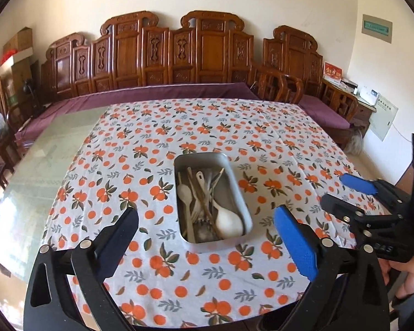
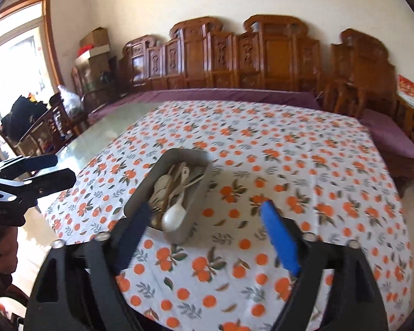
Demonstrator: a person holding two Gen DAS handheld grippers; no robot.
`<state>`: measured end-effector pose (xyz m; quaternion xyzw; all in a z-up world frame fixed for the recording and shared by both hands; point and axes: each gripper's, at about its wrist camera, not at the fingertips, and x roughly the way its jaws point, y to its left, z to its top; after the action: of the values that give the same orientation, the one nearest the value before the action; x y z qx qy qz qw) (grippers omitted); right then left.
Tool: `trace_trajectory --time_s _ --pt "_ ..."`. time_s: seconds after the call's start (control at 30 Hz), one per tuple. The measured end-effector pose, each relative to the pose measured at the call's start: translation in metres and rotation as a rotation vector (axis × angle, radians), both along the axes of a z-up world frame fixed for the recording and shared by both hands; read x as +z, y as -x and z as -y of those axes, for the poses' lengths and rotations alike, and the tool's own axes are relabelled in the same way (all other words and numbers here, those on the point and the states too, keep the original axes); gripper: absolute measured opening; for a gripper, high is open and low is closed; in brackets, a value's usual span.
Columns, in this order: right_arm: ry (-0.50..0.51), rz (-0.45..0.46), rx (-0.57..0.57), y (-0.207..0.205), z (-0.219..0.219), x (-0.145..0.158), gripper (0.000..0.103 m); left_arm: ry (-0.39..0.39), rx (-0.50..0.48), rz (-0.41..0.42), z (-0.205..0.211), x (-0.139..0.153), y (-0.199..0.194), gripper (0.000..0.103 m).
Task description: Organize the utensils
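Note:
A metal tray [image 1: 243, 198] sits on the orange-print tablecloth [image 1: 140, 143] and holds several utensils: white spoons [image 1: 229, 222], forks and chopsticks [image 1: 204, 201]. My left gripper [image 1: 207, 220] is open and empty, its fingers on either side of the tray's near end, above the table. My right gripper [image 2: 207, 215] is open and empty, just right of the tray [image 2: 198, 190] in its own view. The right gripper also shows at the right edge of the left wrist view [image 1: 342, 190]. The left gripper shows at the left edge of the right wrist view [image 2: 52, 169].
Bare glass tabletop [image 1: 41, 160] lies left of the cloth. A carved wooden bench [image 1: 179, 55] with purple cushions runs behind the table. Wooden chairs [image 1: 278, 82] stand at the far right corner. Boxes [image 2: 93, 52] and clutter stand at the far left.

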<state>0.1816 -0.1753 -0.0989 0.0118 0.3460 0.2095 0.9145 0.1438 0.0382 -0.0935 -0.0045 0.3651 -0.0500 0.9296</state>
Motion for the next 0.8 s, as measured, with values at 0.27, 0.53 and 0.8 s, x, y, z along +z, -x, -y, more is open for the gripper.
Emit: trace_trajectory --time_s 0.27,0.53,0.8 --pt "-0.026 0.056 -0.076 0.037 0.032 0.03 0.1 -0.014 -0.019 0.03 0.023 0.019 0.022 0.095" --pt "-0.031 0.186 -0.111 0.069 0.049 0.082 0.1 -0.02 -0.013 0.13 0.033 0.061 0.045 0.095" --pt "-0.055 0.258 -0.133 0.094 0.064 0.116 0.1 -0.011 -0.004 0.192 0.038 0.087 0.066 0.095"
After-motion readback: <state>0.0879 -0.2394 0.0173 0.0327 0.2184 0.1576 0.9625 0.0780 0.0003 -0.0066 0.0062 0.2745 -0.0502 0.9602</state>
